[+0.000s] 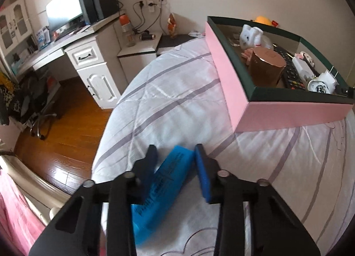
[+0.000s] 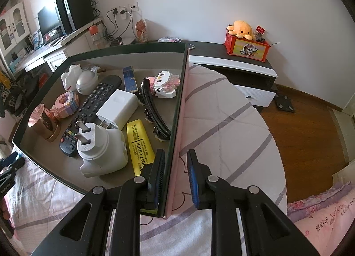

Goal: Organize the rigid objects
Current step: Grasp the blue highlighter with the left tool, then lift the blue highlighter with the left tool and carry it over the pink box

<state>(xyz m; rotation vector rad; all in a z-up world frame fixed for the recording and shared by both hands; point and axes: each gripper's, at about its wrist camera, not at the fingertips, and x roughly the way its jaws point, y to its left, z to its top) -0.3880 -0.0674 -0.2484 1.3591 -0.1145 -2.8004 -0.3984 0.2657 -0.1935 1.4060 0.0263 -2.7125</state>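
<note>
Left wrist view | left gripper (image 1: 175, 158) pinching blue highlighter (image 1: 164, 185) above quilt (image 1: 177, 105) | right gripper (image 2: 175, 167) spread, straddling pink box (image 2: 177, 136) wall, not clamped | advice: carry highlighter over rim, release low beside yellow highlighter (image 2: 138, 145), clear of plug adapter (image 2: 102, 147).

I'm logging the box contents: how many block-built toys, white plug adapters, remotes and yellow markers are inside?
Block-built toys: 2
White plug adapters: 2
Remote: 1
Yellow marker: 1
Total: 6
</note>
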